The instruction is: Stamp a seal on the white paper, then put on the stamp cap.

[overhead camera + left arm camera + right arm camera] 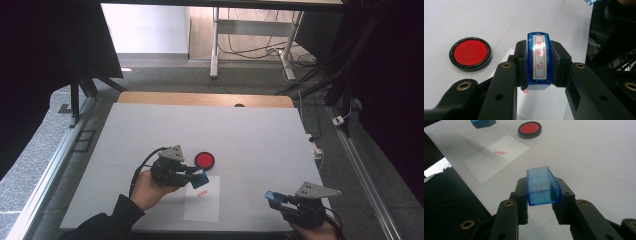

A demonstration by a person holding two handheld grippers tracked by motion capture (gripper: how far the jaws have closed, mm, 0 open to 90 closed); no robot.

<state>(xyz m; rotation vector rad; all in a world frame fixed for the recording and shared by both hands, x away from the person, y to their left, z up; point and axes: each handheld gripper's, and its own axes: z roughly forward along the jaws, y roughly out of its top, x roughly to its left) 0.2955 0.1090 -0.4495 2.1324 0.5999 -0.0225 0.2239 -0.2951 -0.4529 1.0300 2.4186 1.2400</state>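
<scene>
Gripping the blue stamp (pixel 539 61) by its flat sides, my left gripper (pixel 199 179) had it clamped just above the white paper (pixel 202 207) and its red imprint (pixel 499 152), while my right gripper (pixel 544 202) was clamped on the clear cap (pixel 543 186). Light, stiff, slick plastic, I judged. Around me: red ink pad (pixel 204 160), white tabletop (pixel 260 135), grey floor beyond.

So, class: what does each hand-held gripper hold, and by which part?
The left hand-held gripper clamps the blue stamp by its two long sides; the right hand-held gripper clamps the stamp's clear blue cap by its sides.
</scene>
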